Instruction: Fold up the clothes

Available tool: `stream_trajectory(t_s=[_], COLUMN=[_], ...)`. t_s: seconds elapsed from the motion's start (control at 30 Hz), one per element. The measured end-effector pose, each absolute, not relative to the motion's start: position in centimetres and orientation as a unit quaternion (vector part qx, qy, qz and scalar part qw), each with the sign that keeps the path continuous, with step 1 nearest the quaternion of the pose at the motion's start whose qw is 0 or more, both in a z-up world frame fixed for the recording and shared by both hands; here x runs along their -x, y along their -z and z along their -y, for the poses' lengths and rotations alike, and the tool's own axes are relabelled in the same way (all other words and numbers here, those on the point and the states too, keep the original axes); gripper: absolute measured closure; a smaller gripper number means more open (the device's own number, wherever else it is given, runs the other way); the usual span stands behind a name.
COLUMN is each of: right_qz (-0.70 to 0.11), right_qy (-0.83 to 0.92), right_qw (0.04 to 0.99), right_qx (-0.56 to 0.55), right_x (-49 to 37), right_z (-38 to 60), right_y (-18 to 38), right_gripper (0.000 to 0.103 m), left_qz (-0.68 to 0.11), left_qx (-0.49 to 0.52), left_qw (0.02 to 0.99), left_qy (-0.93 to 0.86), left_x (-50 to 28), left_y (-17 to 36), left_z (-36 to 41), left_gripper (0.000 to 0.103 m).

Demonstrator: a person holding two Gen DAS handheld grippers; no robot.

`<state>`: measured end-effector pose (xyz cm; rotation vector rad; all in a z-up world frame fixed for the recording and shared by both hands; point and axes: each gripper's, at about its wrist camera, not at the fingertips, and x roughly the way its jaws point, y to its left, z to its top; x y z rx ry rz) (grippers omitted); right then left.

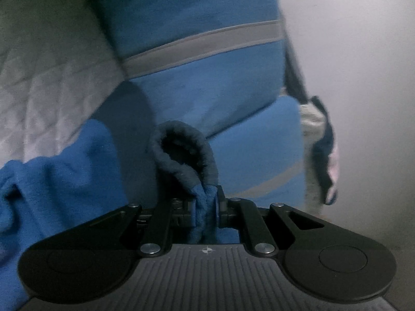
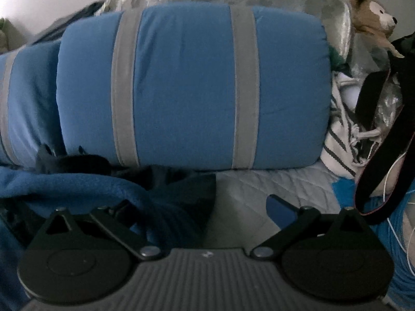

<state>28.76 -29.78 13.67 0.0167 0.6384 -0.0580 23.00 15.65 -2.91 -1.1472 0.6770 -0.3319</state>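
A blue fleece garment (image 1: pixel 59 181) with a dark navy cuff (image 1: pixel 181 150) lies on a quilted grey bed cover (image 1: pixel 46 83). My left gripper (image 1: pixel 206 207) is shut on the fleece just behind the cuff, which stands up past the fingers. In the right wrist view the same blue fleece (image 2: pixel 77 184) drapes over the left side, its dark lining (image 2: pixel 179 189) bunched between the fingers. My right gripper (image 2: pixel 205 207) is open; its right finger (image 2: pixel 282 207) shows, the left one is hidden under fleece.
A blue pillow with grey stripes (image 2: pixel 192 85) lies across the bed ahead, also in the left wrist view (image 1: pixel 197 59). A teddy bear (image 2: pixel 373 18), a striped white cloth (image 2: pixel 342 140), a black strap (image 2: pixel 378 160) and white cables sit at the right. A wall (image 1: pixel 363 77) is beyond.
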Motion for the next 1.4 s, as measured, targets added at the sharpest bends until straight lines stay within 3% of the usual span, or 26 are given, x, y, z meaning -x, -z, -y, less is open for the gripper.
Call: stream_trajectory(t_s=[0.5, 0.7, 0.9, 1.13, 1.4], right_qz=[-0.368, -0.393, -0.411, -0.406, -0.368], right_qy=[-0.027, -0.086, -0.019, 0.046, 0.029], right_qw=[0.929, 0.913, 0.907, 0.907, 0.924], right_qx=[0.001, 0.062, 0.091, 0.103, 0.102], right_x=[-26.6, -25.3, -27.1, -27.1, -25.0], right_z=[30.6, 28.0, 26.7, 28.7, 32.8], right_y=[-11.3, -10.4, -6.7, -5.7, -8.6], right_gripper=[0.0, 0.0, 0.0, 0.0, 0.0], left_qz=[-0.321, -0.32, -0.322, -0.312, -0.286], left_qx=[0.562, 0.562, 0.56, 0.552, 0.531], left_qw=[0.746, 0.746, 0.746, 0.751, 0.77], left_qy=[0.154, 0.158, 0.161, 0.184, 0.208], left_x=[-23.0, -23.1, -23.0, -22.8, -22.0], left_y=[4.1, 4.0, 3.9, 2.7, 1.0], left_z=[-15.9, -15.9, -15.9, -16.2, -17.1], left_gripper=[0.091, 0.091, 0.091, 0.091, 0.091])
